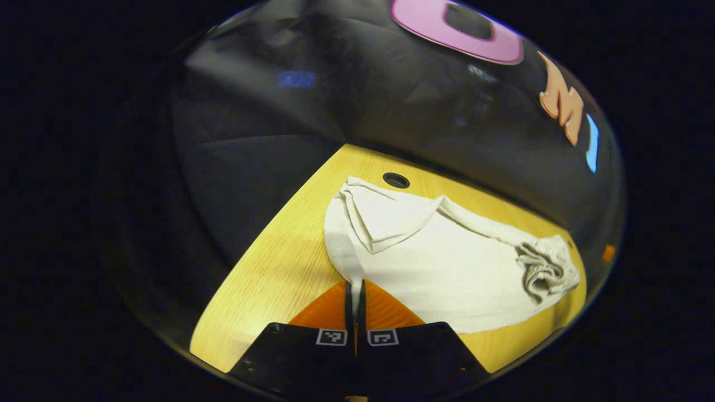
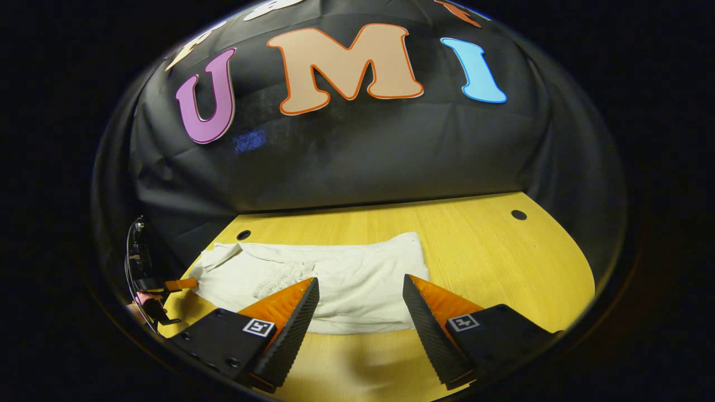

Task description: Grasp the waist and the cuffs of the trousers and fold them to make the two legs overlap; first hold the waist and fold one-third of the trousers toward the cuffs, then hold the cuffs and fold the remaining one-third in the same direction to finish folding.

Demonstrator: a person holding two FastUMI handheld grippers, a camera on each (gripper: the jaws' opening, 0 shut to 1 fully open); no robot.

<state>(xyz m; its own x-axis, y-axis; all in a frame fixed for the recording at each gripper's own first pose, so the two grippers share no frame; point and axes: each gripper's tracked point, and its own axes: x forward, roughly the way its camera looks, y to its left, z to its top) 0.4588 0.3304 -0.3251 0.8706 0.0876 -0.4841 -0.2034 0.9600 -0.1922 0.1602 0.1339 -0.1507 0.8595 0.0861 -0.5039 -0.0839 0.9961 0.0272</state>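
Wooden table [image 2: 491, 251], light grain, curved near edge, far edge tight against the black cloth wall [image 2: 346, 162]. Two round holes in the top near the far edge [image 2: 519, 215], [image 2: 243, 235]. Right half of the table is bare wood, lots of free room there; bare strip also along the near edge in front of the cloth.

Trousers [image 2: 346, 279], off-white, lie flat on the table's left-centre, long side running parallel to the far edge, right end squared off, near edge just beyond the right gripper's fingers.

Left gripper view: same trousers [image 1: 447, 268] seen from the end, one corner turned over in a triangular flap [image 1: 385, 223], gathered bunched waist [image 1: 544, 265] at the far end. The bunching also shows in the right gripper view, less clearly.

Left gripper [image 1: 356, 290]: fingers pressed together, pinching a thin edge of the trousers between them. It appears small at the table's left edge in the right gripper view.

Right gripper [image 2: 360, 296]: fingers spread wide, nothing between them, poised over the trousers' near edge.

Square black-and-white marker tags on both grippers [image 1: 332, 336]; no readable writing.
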